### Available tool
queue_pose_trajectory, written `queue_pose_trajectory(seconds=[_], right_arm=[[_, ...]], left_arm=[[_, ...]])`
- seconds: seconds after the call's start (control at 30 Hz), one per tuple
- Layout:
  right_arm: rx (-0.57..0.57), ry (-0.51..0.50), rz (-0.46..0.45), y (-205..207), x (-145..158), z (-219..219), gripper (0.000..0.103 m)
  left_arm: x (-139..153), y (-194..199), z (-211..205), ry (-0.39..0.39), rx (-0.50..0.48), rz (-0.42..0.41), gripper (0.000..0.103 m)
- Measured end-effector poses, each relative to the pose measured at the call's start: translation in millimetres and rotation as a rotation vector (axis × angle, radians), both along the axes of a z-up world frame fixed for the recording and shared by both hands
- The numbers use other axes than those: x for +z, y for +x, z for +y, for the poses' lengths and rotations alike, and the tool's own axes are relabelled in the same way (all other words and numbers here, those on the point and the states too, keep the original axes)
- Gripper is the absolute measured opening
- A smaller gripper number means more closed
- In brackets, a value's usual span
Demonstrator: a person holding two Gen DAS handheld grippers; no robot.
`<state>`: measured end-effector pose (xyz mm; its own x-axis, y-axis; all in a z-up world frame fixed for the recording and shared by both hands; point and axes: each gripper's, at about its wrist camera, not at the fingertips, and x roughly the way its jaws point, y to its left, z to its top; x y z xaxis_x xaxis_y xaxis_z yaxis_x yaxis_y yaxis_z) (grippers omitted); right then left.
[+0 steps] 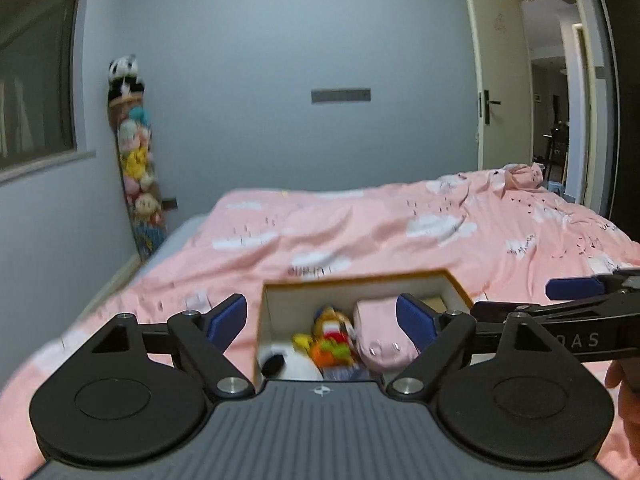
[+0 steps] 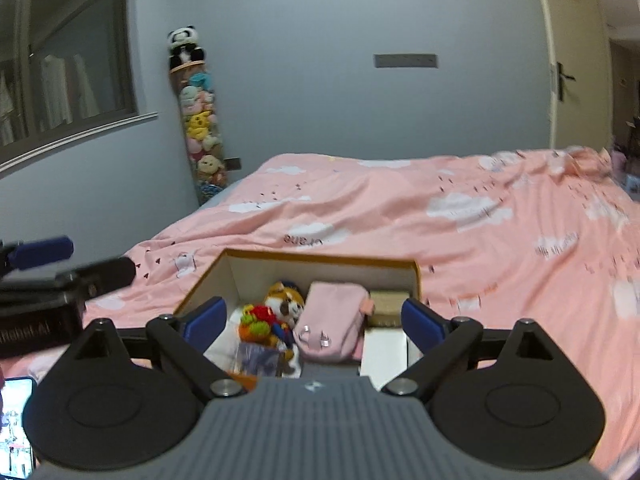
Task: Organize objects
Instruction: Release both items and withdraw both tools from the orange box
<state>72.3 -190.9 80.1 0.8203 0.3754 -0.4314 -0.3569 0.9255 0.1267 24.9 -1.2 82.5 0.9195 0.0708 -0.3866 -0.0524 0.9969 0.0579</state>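
An open cardboard box [image 1: 360, 277] [image 2: 320, 258] with an orange rim and white inside stands on the pink bed. It holds a pink pouch [image 1: 378, 334] [image 2: 332, 320], an orange-and-white plush dog [image 1: 334, 320] [image 2: 286, 300], a knitted colourful toy [image 1: 328, 350] [image 2: 258, 322], a white-and-black plush [image 1: 284, 364] and a tan item [image 2: 386, 304]. My left gripper [image 1: 322, 318] hangs above the box's near side, open, nothing between its blue pads. My right gripper [image 2: 313, 319] is likewise open and empty over the box. Each gripper shows at the edge of the other's view.
A pink cloud-print duvet [image 1: 400, 232] [image 2: 440, 220] covers the bed. A tall tube of plush toys [image 1: 138, 168] [image 2: 202, 136] topped by a panda leans in the corner. A window is at left, an open door [image 1: 504, 76] at right. A lit phone [image 2: 16, 424] lies near left.
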Motion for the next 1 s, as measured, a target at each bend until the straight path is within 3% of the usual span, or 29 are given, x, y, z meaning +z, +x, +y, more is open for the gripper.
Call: queue_pose_trajectory(seconds=[0.13, 0.33, 0.53, 1.0], right_arm=[[-0.039, 0.021, 0.029, -7, -16, -7, 0.095], [-0.074, -0.046, 0.035, -12, -36, -5, 0.095], [-0.069, -0.043, 0.077, -9, -52, -1, 0.096], [-0.055, -0.083, 0.103, -9, -57, 6, 0.098]], left_arm=[[-21, 2, 4, -0.050, 0.062, 0.054, 0.099], [-48, 5, 8, -0.035, 0.143, 0.135, 0.099], [-64, 7, 7, -0.041, 0.163, 0.203, 0.099], [-65, 4, 7, -0.022, 0.180, 0.215, 0.099]])
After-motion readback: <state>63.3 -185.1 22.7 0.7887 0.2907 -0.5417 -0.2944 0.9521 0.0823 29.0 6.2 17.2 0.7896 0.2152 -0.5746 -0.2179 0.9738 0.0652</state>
